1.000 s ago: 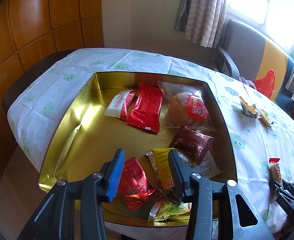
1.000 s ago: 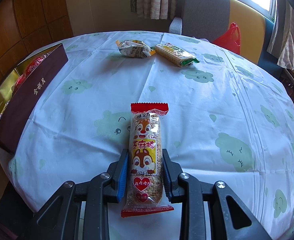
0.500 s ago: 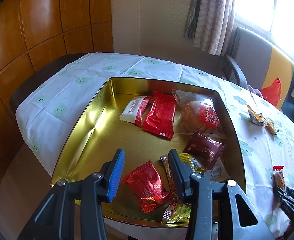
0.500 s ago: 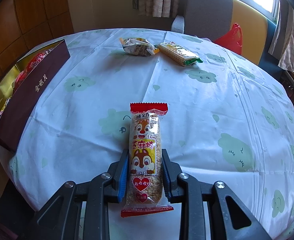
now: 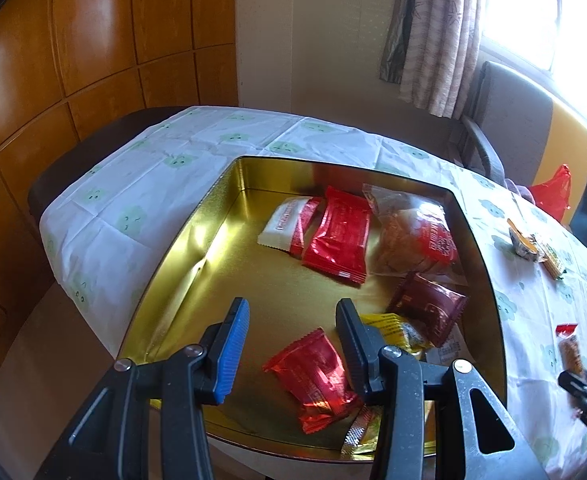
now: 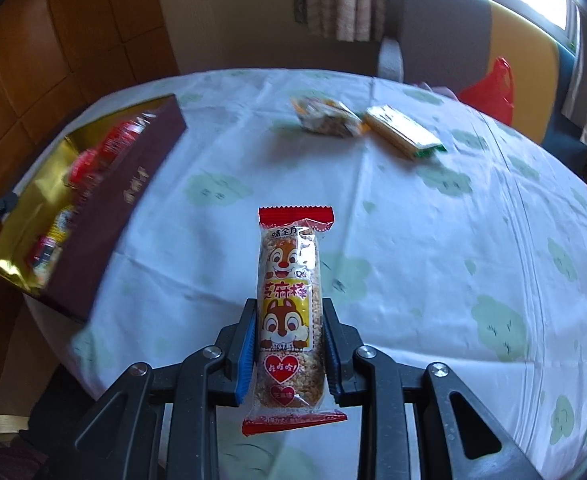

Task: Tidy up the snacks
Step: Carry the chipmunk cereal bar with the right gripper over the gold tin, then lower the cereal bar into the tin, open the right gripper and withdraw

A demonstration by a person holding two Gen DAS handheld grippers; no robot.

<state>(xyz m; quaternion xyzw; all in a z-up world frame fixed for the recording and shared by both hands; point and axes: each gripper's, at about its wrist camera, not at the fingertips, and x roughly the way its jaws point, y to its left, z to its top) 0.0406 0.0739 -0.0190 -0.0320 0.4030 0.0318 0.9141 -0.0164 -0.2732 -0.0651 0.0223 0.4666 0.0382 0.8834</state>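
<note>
The right tongs (image 6: 287, 346) are clenched on a long snack bar (image 6: 289, 312) in a clear wrapper with red ends and a cartoon squirrel. The blue and black pads press its two long sides, and the bar points straight ahead out of the jaws, above a table (image 6: 433, 240) covered in a white cloth with pale green clouds. Far ahead of these tongs lie two more snacks: a crumpled packet (image 6: 325, 120) and, touching it on the right, a flat yellow-green packet (image 6: 403, 136). Ahead and to the left sits a gold tin (image 6: 25, 216) with a dark red outer wall, snacks blurred inside.

The left tongs (image 5: 291, 346) hang over that tin (image 5: 197, 256) with the jaws parted and nothing between the pads. Just below and slightly right of them lies a red packet (image 5: 317, 376); a yellow packet (image 5: 393, 330) sits behind the right finger. Further ahead are a dark red packet (image 5: 429, 308), a clear bag with a pastry (image 5: 411, 236), a bright red packet (image 5: 339, 240) and a white and red packet (image 5: 289, 226).
</note>
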